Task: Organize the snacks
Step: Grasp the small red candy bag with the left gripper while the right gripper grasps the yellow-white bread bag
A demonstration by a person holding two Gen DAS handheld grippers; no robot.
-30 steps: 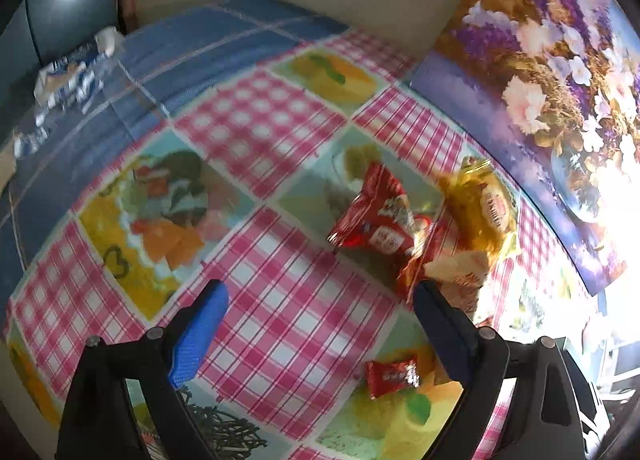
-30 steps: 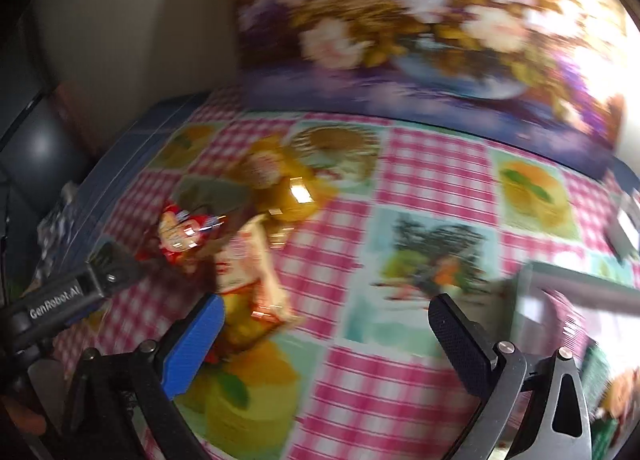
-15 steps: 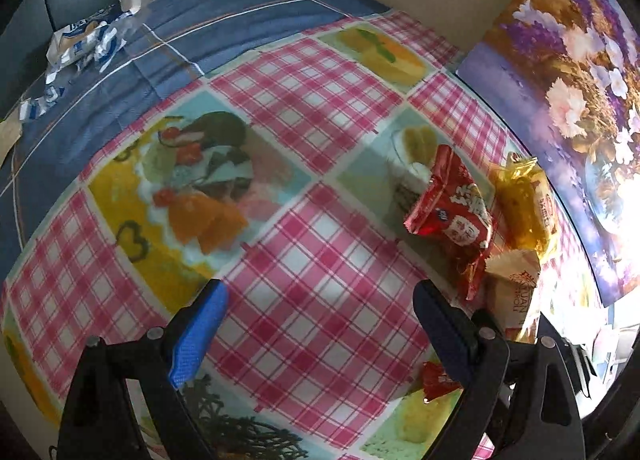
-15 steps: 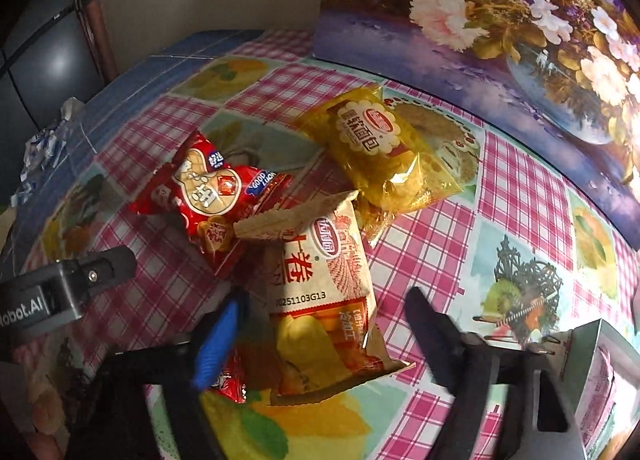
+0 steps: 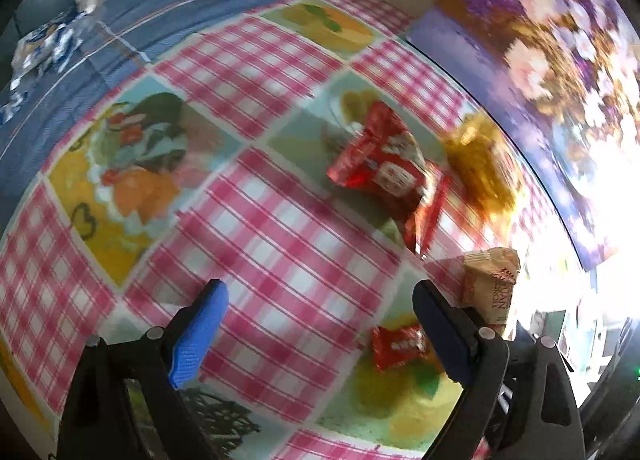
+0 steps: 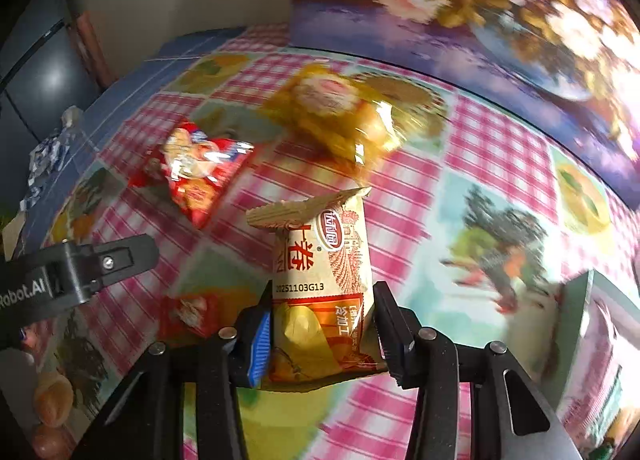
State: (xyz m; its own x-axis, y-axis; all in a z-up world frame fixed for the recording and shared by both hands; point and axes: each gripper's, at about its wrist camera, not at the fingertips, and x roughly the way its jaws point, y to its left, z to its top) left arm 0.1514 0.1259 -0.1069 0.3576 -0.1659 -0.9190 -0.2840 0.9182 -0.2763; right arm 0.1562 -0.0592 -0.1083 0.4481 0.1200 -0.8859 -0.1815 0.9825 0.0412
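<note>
Gripping beige snack pack (image 6: 320, 284) btwn both fingers, right gripper (image 6: 320, 334) holds it above checkered tablecloth (image 6: 496, 148). Left gripper (image 5: 320, 314): jaws wide apart, nothing held.

left gripper (image 5: 318, 314) jaws spread wide, right gripper (image 6: 320, 324) jaws clamped

Two close wrist views, shared tablecloth (image 5: 280, 244)
</note>
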